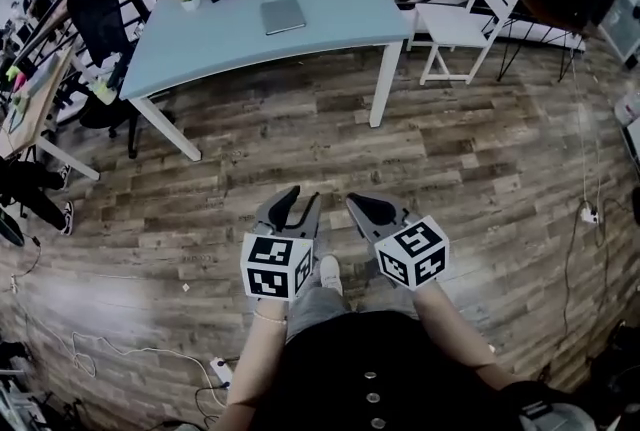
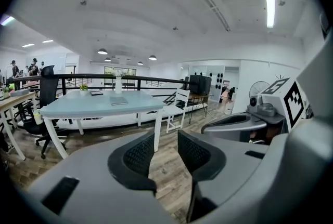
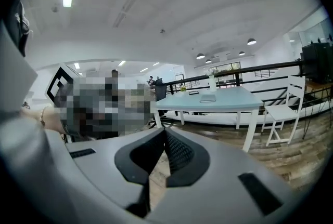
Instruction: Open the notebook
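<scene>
Though the left gripper (image 1: 302, 198) stands open and empty at six o'clock, the right gripper (image 1: 358, 205) is closed on nothing. It may shove the shut notebook (image 1: 282, 15), twelve o'clock on the far table (image 1: 190, 54).

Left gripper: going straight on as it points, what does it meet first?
Nothing close ahead of the left gripper. It tilts slightly down, so probably the wood floor short of the table leg; depth unclear.
</scene>
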Motion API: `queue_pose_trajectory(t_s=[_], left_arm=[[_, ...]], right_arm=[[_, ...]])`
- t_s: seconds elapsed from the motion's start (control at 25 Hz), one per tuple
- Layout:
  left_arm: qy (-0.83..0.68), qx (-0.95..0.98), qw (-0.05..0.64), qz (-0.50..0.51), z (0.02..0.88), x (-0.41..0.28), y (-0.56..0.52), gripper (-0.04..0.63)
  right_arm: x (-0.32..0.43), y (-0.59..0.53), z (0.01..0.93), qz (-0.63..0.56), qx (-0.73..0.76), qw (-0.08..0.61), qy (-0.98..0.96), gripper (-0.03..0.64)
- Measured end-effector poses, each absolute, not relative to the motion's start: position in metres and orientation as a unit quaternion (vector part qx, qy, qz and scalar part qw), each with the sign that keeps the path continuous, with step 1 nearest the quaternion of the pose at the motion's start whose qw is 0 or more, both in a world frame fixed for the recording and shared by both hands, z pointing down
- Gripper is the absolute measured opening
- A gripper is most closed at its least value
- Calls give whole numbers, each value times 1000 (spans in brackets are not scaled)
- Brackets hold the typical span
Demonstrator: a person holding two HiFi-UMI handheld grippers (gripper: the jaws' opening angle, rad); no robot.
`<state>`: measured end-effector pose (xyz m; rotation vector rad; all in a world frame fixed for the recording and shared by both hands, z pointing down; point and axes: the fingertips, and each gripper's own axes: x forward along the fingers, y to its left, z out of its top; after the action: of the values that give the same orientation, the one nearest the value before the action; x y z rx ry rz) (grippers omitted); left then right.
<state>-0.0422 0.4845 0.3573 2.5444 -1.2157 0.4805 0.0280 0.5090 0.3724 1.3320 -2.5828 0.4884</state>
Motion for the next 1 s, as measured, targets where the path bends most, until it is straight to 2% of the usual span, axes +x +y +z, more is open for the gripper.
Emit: queue_pose_trajectory(t_s=[0.48, 0.84, 1.0], left_arm=[[-397, 893, 128, 166, 351, -60, 366, 140], [-395, 889, 160, 170, 370, -68, 347, 140], [-410, 882, 161, 169, 374, -77, 334, 140]], right_arm=[[11, 396, 367, 169, 475, 81, -860, 6], [5, 368, 378, 192, 467, 85, -859, 5], [10, 355, 381, 166, 474, 105, -858, 6]])
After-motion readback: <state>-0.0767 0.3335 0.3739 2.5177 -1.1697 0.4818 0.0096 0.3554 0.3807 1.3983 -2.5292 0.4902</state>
